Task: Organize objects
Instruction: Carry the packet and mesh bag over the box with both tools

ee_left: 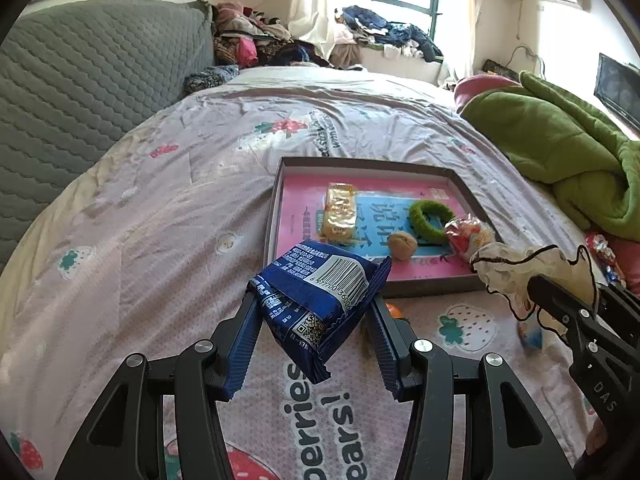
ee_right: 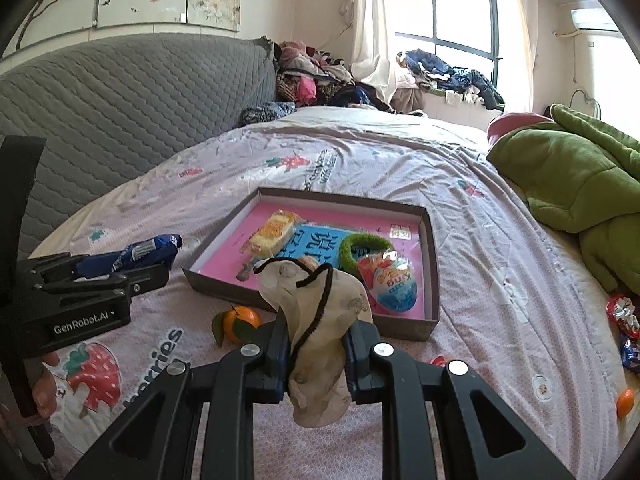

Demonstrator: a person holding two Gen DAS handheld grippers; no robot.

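My left gripper point(ee_left: 314, 312) is shut on a blue snack packet point(ee_left: 316, 300) and holds it above the bedspread, just short of the shallow box point(ee_left: 276, 200). It also shows in the right wrist view point(ee_right: 132, 258). My right gripper point(ee_right: 318, 344) is shut on a cream frilly hair scrunchie with black trim point(ee_right: 320, 308), held near the box's front edge point(ee_right: 224, 288). Inside the box lie a yellow snack pack point(ee_left: 340, 210), a green ring point(ee_left: 430, 218), a walnut point(ee_left: 402, 244) and a red-and-white egg-shaped packet point(ee_right: 390, 280).
A tangerine with leaves point(ee_right: 240, 320) lies on the bedspread in front of the box. Wrapped candies point(ee_right: 622, 316) and another small orange point(ee_right: 626, 402) lie at the right. A green blanket point(ee_left: 560, 152) is heaped at the right; a grey headboard point(ee_left: 80, 92) stands left.
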